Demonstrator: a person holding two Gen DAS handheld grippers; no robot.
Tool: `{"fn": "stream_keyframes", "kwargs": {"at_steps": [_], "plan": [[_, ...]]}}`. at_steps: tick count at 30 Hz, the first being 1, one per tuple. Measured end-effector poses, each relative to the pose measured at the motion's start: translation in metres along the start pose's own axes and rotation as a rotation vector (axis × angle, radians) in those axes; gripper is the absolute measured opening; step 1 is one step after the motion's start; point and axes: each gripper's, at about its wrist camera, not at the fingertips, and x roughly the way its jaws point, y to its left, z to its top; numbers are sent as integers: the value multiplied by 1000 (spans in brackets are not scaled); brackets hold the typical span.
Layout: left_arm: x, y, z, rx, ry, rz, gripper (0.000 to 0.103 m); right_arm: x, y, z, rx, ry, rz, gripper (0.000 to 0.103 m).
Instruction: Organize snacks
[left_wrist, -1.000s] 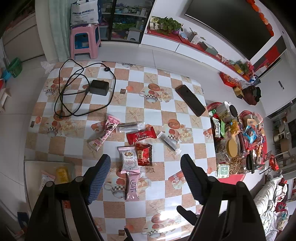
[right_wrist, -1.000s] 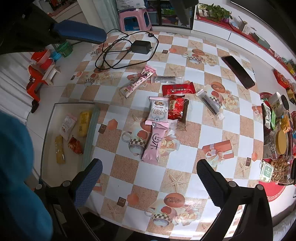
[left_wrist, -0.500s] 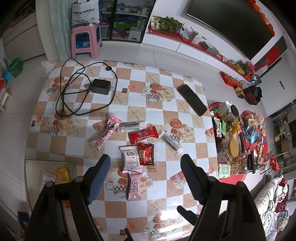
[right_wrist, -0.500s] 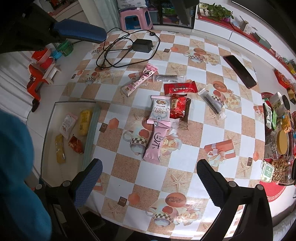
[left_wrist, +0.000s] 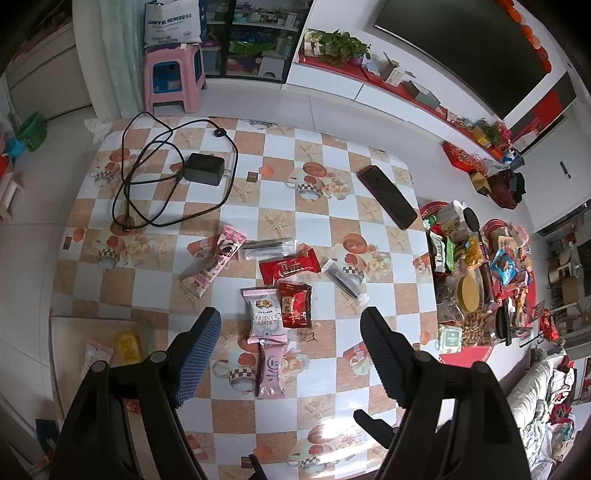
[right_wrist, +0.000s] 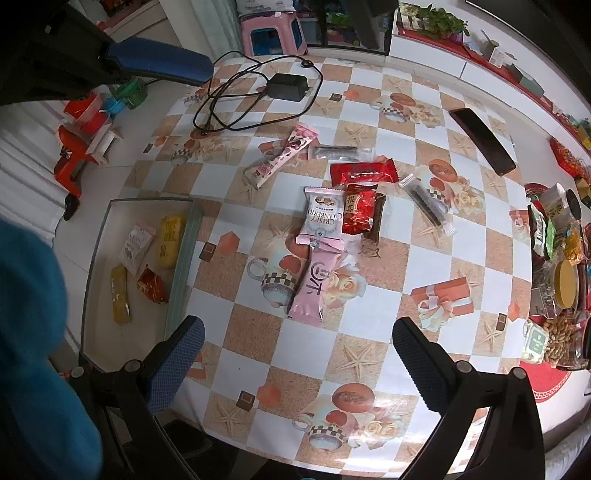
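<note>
Several snack packs lie mid-table: a white cranberry pack (left_wrist: 264, 314) (right_wrist: 322, 215), a pink pack (left_wrist: 272, 369) (right_wrist: 314, 285), two red packs (left_wrist: 289, 265) (right_wrist: 364, 172), a long pink bar (left_wrist: 214, 266) (right_wrist: 282, 155) and two clear-wrapped sticks (left_wrist: 344, 282) (right_wrist: 427, 204). A glass tray (right_wrist: 184, 254) (left_wrist: 59, 328) at the table's left edge holds several snacks. My left gripper (left_wrist: 290, 330) is open and empty, high above the packs. My right gripper (right_wrist: 297, 345) is open and empty, above the table's near side. One left finger (right_wrist: 159, 66) shows at the upper left of the right wrist view.
A black charger with its cable (left_wrist: 203, 170) (right_wrist: 288, 86) lies at the far left. A dark phone (left_wrist: 391, 201) (right_wrist: 482, 140) lies at the far right. A red tray crowded with snacks and jars (left_wrist: 480, 280) (right_wrist: 554, 280) stands at the right edge. A pink stool (left_wrist: 173, 79) stands beyond the table.
Both grippers have drifted slightly back from the table, so the snacks sit a little lower in both views. Both stay open. Nothing on the table has moved.
</note>
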Motion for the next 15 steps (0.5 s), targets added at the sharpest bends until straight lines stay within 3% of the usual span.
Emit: {"fn": "stream_keyframes", "kwargs": {"at_steps": [7, 11, 15], "plan": [[1, 2, -3, 8, 3, 10, 81, 3, 0, 1, -6, 11, -2, 103], [7, 17, -12, 49, -1, 78, 81, 13, -2, -1, -11, 43, 1, 103], [26, 45, -22, 64, 56, 147, 81, 44, -35, -11, 140, 154, 69, 103]]}}
